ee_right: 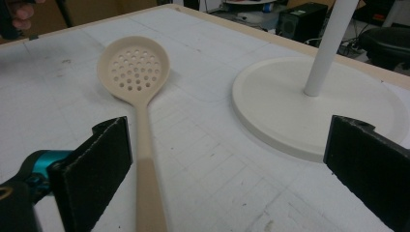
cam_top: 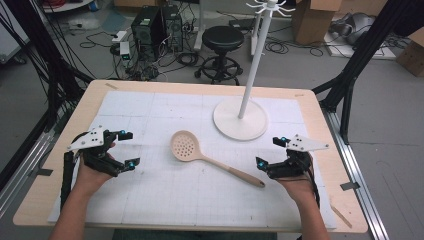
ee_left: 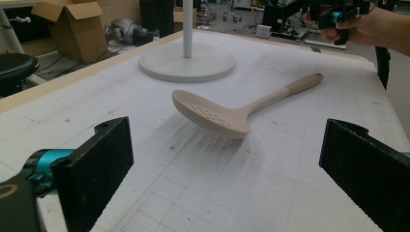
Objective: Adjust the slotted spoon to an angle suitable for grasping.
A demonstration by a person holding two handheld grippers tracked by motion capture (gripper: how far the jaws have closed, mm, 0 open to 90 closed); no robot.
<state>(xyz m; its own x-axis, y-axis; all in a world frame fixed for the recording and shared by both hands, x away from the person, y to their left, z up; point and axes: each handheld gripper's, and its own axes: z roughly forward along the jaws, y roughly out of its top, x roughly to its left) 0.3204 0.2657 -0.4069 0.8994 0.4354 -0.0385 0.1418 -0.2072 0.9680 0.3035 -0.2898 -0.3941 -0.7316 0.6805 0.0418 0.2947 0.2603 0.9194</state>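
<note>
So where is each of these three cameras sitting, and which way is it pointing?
High view: above the person's side, looking forward and down on the table; both forearms, left claw and right claw show, open.
Left gripper view: rides the left claw, looking across at the slotted spoon; its two black jaws show, and the other hand farther off.
Right gripper view: rides the right claw, looking along the spoon's handle; its jaws show.
Shared: all see the spoon and the white stand.
</note>
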